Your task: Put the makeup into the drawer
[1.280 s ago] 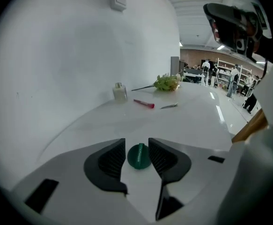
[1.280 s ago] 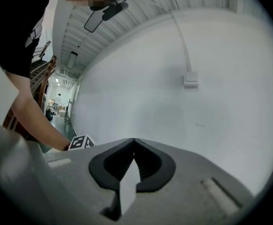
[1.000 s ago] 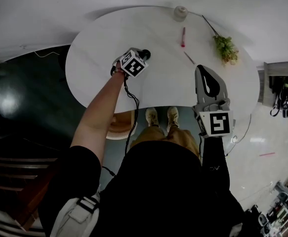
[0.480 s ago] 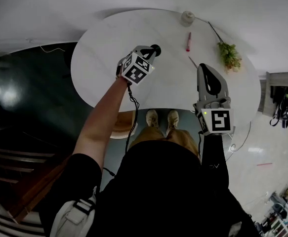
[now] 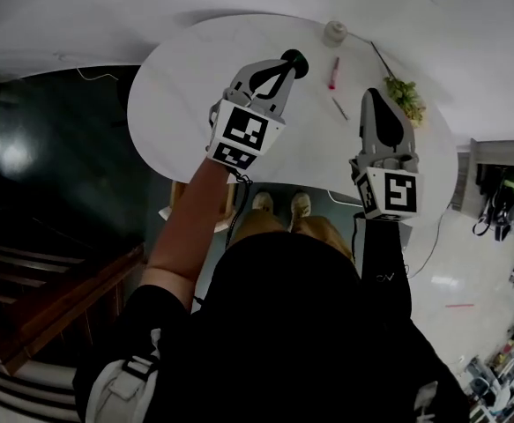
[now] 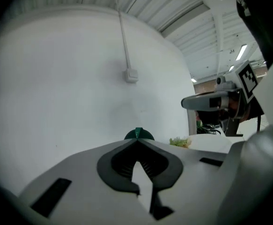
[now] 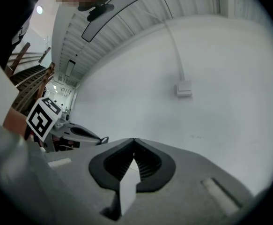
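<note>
My left gripper is raised above the white oval table, shut on a small dark green round makeup piece. In the left gripper view that piece peeks out just past the closed tips. My right gripper hangs over the table's right side, shut and empty, and its jaws meet in the right gripper view. A pink makeup stick and a thin dark stick lie on the table between the grippers. No drawer is in view.
A small white jar stands at the table's far edge, with a sprig of flowers to its right. A white wall with a cable and box rises behind the table. Wooden stairs are at the left.
The left gripper has risen from the tabletop with the dark round piece in its tips and now points more level. The right gripper has lifted a little toward the far side.
</note>
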{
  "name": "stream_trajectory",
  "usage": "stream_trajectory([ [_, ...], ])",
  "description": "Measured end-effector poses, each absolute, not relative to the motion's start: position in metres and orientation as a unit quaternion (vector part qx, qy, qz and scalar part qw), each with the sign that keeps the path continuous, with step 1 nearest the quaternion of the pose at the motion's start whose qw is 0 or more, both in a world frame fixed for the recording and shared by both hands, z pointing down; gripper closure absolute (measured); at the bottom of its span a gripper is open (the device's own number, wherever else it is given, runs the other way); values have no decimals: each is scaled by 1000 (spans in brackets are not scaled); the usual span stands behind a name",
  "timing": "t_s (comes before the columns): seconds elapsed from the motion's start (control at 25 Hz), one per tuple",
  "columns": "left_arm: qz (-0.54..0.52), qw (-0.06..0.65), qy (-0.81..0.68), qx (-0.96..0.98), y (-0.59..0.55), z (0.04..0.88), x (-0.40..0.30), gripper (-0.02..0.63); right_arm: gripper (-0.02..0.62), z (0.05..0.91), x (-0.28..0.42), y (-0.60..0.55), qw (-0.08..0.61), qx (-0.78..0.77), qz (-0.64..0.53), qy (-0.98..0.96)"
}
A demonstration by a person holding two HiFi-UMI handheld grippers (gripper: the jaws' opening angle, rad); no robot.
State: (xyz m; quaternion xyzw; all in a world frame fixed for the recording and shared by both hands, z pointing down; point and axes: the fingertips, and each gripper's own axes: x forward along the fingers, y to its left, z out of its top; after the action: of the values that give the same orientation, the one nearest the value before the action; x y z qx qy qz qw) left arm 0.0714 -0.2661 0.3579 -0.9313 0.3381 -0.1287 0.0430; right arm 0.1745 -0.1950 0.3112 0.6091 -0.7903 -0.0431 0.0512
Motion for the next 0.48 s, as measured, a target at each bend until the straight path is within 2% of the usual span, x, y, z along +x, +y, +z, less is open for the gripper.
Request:
stream_trajectory([
  [0.24, -47, 48, 387, -920, -243, 303, 62, 597, 591, 293, 196, -189, 33, 611, -61, -789],
  [0.36, 19, 94, 400, -912, -222, 259, 59, 597, 592, 281, 210, -185, 21, 620, -84, -780],
  [0.48, 16, 122, 387, -914, -210, 252, 73, 597, 592, 281, 219, -183, 19, 623, -85, -777],
])
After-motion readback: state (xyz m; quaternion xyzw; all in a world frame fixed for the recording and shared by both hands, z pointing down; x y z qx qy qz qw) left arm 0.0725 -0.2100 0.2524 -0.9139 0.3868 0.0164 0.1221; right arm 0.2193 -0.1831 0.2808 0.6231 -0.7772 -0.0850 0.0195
